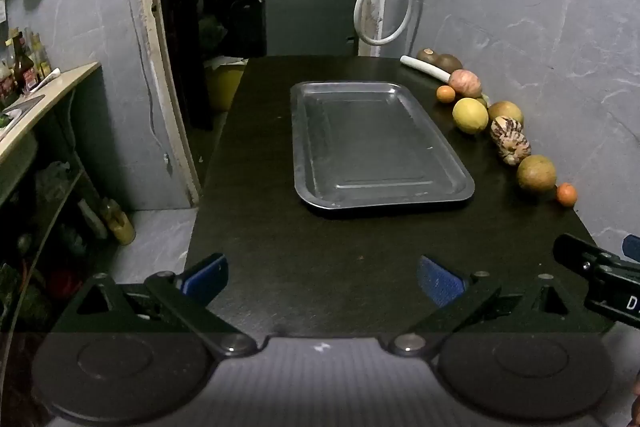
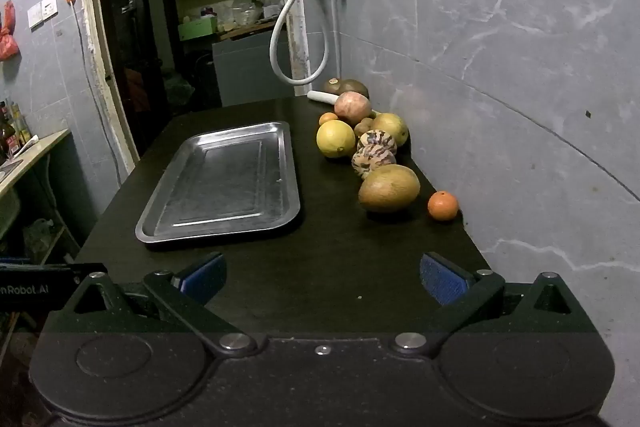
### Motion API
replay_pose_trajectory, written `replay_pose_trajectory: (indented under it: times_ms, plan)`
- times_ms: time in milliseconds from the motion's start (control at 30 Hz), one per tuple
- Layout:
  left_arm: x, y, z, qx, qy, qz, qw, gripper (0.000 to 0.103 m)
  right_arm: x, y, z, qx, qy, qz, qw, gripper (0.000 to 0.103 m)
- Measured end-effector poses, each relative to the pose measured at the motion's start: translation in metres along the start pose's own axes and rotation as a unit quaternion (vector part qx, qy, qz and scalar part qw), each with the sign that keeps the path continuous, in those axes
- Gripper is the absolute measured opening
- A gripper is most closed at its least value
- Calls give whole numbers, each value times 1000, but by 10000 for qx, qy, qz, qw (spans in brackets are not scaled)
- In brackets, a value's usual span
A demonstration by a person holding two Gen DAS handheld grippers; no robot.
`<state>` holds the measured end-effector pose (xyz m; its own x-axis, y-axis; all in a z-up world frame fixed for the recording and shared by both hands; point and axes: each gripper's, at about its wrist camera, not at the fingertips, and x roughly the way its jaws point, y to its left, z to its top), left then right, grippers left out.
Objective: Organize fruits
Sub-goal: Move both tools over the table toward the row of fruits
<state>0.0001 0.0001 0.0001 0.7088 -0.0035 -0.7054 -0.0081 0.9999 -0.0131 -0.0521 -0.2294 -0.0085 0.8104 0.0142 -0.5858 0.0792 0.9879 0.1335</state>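
While the fruits point(image 2: 372, 155) sit in a row against the grey wall, the metal tray point(image 2: 224, 183) beside them lies bare on the dark table point(image 2: 320, 255).

Both tools hang over the table's near end, tilted down toward the tray: left gripper point(image 1: 320, 281) with jaws spread wide on nothing, right gripper point(image 2: 322, 279) likewise gaping and unloaded, its fingertips point(image 2: 440, 281) nearest the small orange point(image 2: 443, 205).

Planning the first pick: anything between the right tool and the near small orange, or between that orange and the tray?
Nothing visible. Bare table lies between the open right tool and the orange. Toward the tray, the brownish fruit sits just beside the orange, so the straight line passes close in front of it.
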Motion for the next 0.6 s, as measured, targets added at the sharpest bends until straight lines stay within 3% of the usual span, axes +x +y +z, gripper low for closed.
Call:
replay_pose_trajectory:
  times_ms: [600]
  plan:
    - [0,0,0,11,18,-11,10000,103,3,4,0,7,12,-18,10000,103]
